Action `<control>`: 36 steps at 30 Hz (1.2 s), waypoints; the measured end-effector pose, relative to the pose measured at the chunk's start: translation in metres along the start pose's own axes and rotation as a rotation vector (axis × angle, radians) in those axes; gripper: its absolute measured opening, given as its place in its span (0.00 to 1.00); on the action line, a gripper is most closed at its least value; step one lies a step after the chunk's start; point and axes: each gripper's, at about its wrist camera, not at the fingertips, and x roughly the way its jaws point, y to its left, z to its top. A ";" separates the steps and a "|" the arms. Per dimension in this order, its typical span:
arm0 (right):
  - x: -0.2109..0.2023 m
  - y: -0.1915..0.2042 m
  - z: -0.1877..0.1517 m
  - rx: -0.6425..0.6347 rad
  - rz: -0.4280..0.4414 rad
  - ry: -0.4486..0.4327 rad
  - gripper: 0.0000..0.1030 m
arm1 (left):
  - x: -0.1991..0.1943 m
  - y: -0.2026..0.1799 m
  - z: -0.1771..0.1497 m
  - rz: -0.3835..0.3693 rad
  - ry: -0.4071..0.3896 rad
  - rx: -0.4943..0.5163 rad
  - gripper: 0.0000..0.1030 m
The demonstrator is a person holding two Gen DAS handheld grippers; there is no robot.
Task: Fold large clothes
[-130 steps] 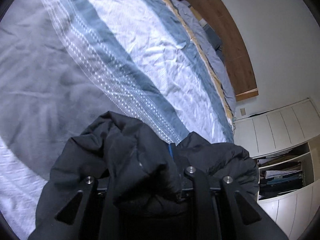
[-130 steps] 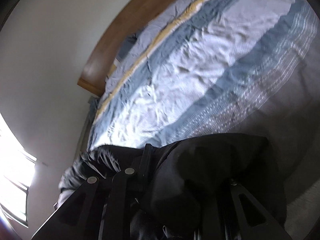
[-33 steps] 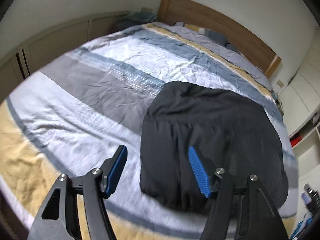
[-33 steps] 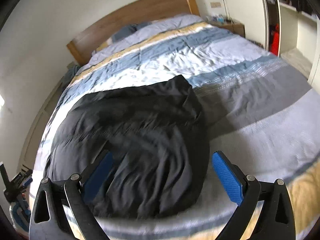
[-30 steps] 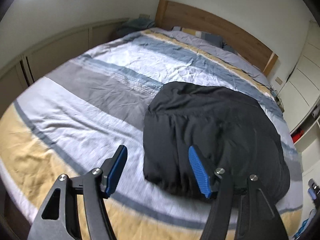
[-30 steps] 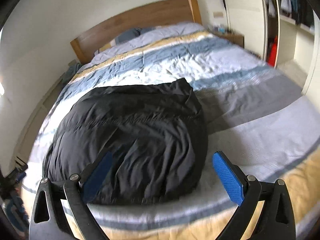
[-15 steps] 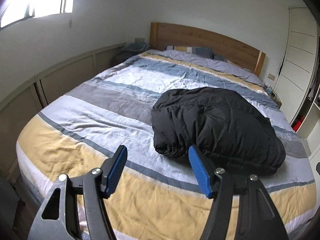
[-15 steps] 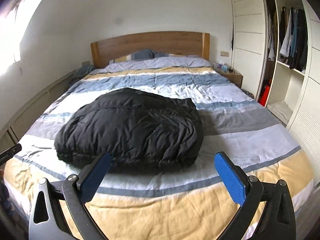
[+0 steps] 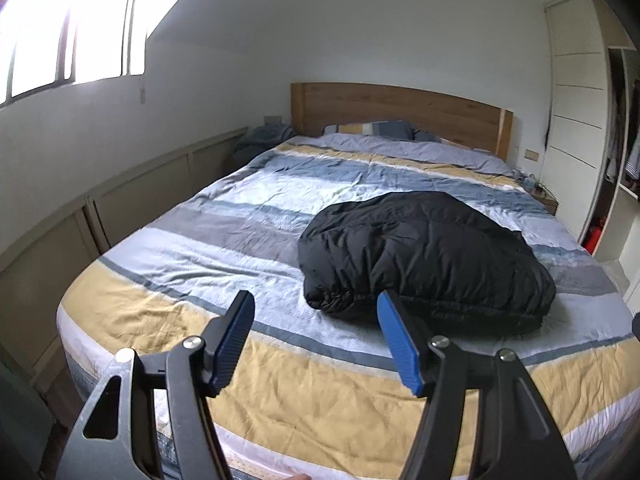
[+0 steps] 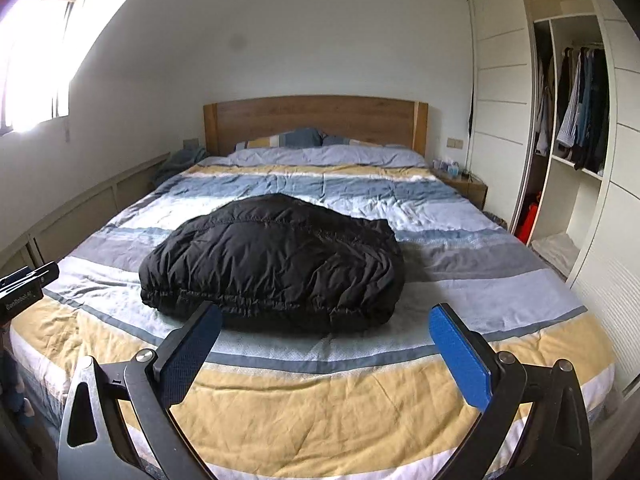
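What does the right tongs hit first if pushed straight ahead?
Likely the black puffer jacket lying folded on the bed. The open right tongs point at its near elastic hem; depth is uncertain, so the striped duvet might come first.

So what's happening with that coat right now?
Left gripper open, right gripper open. Black puffer jacket folded on striped duvet. Nothing in the way.
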 end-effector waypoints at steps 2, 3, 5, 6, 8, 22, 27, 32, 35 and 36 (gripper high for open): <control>-0.005 -0.001 -0.002 0.002 -0.001 -0.011 0.99 | -0.004 -0.006 -0.001 -0.010 -0.006 0.020 0.60; -0.007 0.000 -0.004 0.001 -0.002 -0.016 0.99 | -0.007 -0.010 -0.003 -0.016 -0.010 0.029 0.60; -0.011 -0.001 -0.005 -0.001 -0.004 -0.026 0.99 | -0.008 -0.015 -0.005 -0.025 -0.012 0.041 0.60; -0.011 -0.001 -0.006 -0.003 -0.004 -0.029 0.99 | -0.009 -0.017 -0.006 -0.030 -0.010 0.047 0.60; -0.011 -0.003 -0.007 -0.005 -0.002 -0.028 0.99 | -0.006 -0.021 -0.009 -0.036 -0.002 0.061 0.60; 0.019 0.000 -0.026 -0.046 -0.028 0.016 0.99 | 0.031 -0.035 -0.033 -0.055 0.058 0.100 0.60; 0.033 0.002 -0.034 -0.048 -0.031 0.043 0.99 | 0.051 -0.039 -0.044 -0.063 0.098 0.111 0.60; 0.052 0.002 -0.042 -0.048 -0.036 0.084 0.99 | 0.073 -0.039 -0.055 -0.062 0.144 0.115 0.60; 0.064 0.003 -0.046 -0.052 -0.037 0.110 0.99 | 0.086 -0.038 -0.062 -0.061 0.171 0.121 0.60; 0.068 0.003 -0.048 -0.052 -0.038 0.118 0.99 | 0.092 -0.037 -0.065 -0.062 0.183 0.124 0.60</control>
